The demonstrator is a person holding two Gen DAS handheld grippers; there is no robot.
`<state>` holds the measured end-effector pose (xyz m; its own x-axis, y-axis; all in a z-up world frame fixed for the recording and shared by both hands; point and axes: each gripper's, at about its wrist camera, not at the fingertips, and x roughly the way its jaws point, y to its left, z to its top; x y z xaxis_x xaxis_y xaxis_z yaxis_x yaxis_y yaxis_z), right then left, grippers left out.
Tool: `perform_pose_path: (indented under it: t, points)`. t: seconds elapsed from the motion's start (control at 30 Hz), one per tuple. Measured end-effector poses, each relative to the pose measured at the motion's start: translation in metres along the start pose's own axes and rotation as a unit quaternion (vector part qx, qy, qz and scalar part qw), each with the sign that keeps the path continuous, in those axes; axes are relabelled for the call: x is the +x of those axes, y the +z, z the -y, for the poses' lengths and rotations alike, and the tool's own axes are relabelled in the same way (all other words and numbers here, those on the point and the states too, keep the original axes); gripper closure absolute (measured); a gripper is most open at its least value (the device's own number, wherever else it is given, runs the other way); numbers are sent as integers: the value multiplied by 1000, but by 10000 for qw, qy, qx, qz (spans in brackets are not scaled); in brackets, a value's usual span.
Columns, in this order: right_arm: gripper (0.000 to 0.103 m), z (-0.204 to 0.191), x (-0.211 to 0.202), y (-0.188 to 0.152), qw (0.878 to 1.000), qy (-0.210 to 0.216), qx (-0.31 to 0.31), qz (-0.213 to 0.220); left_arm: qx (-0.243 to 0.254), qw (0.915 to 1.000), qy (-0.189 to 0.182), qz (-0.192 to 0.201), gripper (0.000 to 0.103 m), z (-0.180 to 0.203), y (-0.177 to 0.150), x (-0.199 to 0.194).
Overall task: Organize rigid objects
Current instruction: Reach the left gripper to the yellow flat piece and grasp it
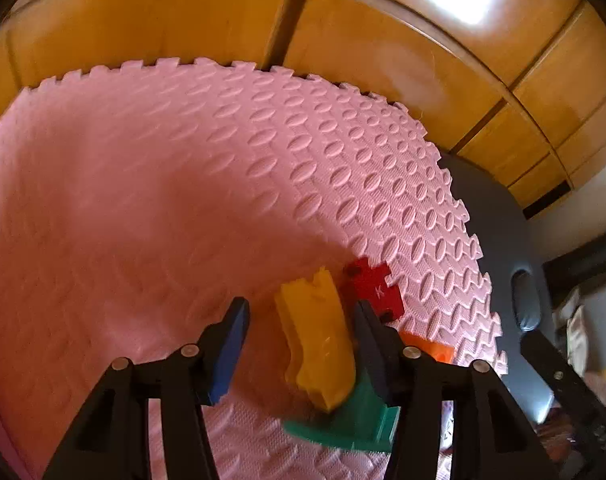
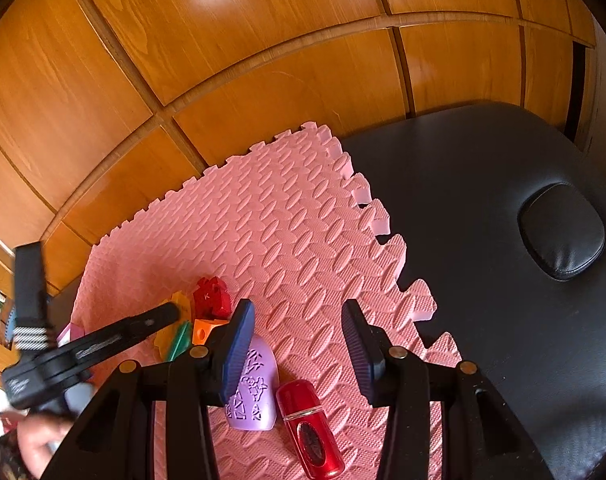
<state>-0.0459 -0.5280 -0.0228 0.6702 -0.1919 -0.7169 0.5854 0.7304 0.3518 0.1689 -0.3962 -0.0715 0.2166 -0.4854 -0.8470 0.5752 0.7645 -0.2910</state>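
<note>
a wall of orange wooden panels fills the background in both views, and in front of it a black padded table with an oval cushioned insert carries a pink foam mat with interlocking toothed edges and a raised oval pattern. the left gripper is over the mat with its blue-padded fingers spread wide; a yellow piece sits between them, close against the right-hand finger, though whether that finger touches it cannot be told. the right gripper hovers above the mat with its jaws wide apart and nothing between them. under its left finger lies a lilac cut-out piece with patterned openings, and just beside that, to the right, a glossy red cylinder lies on its side. below the yellow piece in the left wrist view lies a green piece, touching it. beyond them a red block marked with a letter k rests on the mat, and a small orange block with a round hole sits near it, behind the left gripper's right finger.
</note>
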Motion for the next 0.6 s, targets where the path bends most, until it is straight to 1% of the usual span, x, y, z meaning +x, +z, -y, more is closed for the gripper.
perform_pose_path:
  t: [0.03,0.07,0.13,0.23,0.37,0.4,0.6]
  points:
    - [58,0,1,0,10000,-8,-4,-1,143,9998,100,9,63,3,0,1]
    - [58,0,2,0,10000,-12,-14,-8,186,9997,153,35,76,2,0,0]
    - [58,1,2,0,10000,-22,-22,-15,146,9999,35,56,76,-4,-4,-2]
    - [58,2,2,0,10000,-31,-16,6,303,9992,206,169,76,-10,-16,-9]
    - [58,6,2,1,10000,-55,61,8,311,9985,357,288,76,-21,-38,-23]
    - [58,8,2,1,9999,-48,96,-4,347,9979,448,327,76,-23,-47,-28]
    - [58,13,8,1,9995,79,238,-194,463,9962,626,393,76,-22,-88,-48]
